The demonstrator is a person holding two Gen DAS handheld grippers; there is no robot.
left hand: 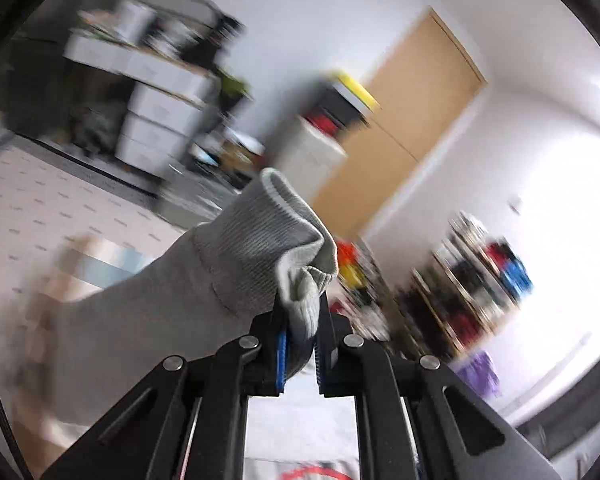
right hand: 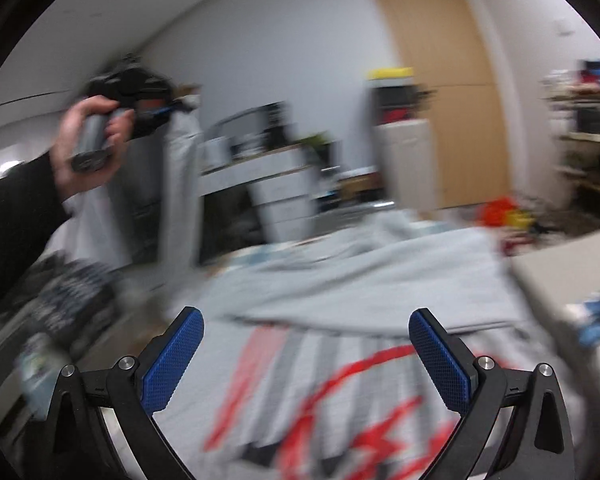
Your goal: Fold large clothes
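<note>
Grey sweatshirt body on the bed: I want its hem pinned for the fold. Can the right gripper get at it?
Probably yes. The right gripper is open and empty, with the sweatshirt body spread just ahead and nothing between them. The left gripper holds the sleeve cuff up, off to the side.

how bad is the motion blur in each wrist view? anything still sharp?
Left wrist view: the room behind is heavily smeared, but the left gripper and the grey ribbed cuff clamped in it stay sharp. Right wrist view: blur nearly everywhere, including the grey sweatshirt and the left hand; only the open right gripper is crisp. Both views show strong fisheye curvature and dark corners.
</note>
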